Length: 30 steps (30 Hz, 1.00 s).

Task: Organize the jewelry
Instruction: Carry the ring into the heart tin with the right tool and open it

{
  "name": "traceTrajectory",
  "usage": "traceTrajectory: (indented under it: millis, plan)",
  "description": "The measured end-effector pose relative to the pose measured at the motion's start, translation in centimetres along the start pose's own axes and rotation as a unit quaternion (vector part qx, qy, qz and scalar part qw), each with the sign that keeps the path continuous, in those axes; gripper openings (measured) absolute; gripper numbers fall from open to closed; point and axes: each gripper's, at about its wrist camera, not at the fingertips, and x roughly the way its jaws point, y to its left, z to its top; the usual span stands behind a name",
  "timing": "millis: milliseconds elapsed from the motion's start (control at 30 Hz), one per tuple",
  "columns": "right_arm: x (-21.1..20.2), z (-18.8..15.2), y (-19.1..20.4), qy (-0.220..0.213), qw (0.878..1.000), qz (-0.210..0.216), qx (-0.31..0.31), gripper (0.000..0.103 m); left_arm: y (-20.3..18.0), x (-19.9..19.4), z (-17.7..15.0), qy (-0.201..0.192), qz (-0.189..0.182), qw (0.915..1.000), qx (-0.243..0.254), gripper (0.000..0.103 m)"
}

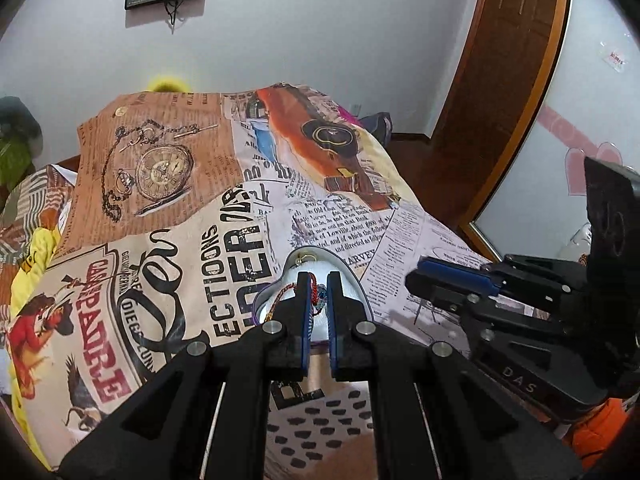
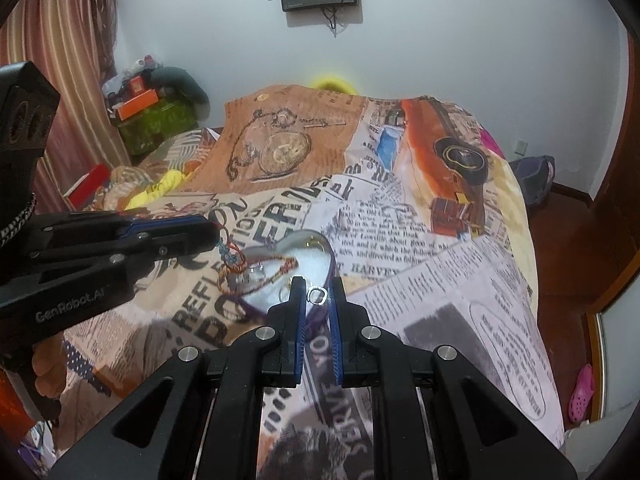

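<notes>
Resting on the bed [image 2: 460,280], the heart-shaped box [image 2: 310,252] held small jewelry; the left gripper [image 1: 319,280] pinched a braided bracelet [image 2: 232,258] above it, the right gripper [image 2: 318,285] a silver ring [image 2: 317,294].

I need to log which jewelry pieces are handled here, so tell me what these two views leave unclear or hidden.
- Left wrist view: the left gripper covers most of the heart-shaped tin, so its contents are hidden.
- Left wrist view: the braided cord bracelet shows only as a sliver between the pads.
- Right wrist view: the small silver ring at the right gripper is too small to detail.
- Right wrist view: clear pieces in the tin blur into glare.
</notes>
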Motion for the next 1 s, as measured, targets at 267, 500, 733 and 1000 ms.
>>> traceTrajectory:
  millis: [267, 500, 733, 1000]
  plan:
    - [2.1, 2.1, 0.5, 0.004, 1.0, 0.004, -0.011, 0.01, 1.1, 1.6, -0.2, 0.009, 0.004, 0.9998, -0.018, 0.005]
    - [4.0, 2.9, 0.7, 0.022, 1.0, 0.015, -0.015, 0.01, 1.6, 3.0, -0.5, 0.022, 0.007, 0.9996, -0.018, 0.005]
    - [5.4, 2.3, 0.8, 0.045, 0.999, 0.01, -0.021, 0.01, 1.9, 3.9, -1.2, 0.034, 0.008, 0.9992, -0.02, 0.005]
    - [6.3, 2.0, 0.8, 0.064, 0.998, 0.015, -0.023, 0.01, 2.1, 4.3, -1.5, 0.046, 0.021, 0.9985, -0.021, 0.005]
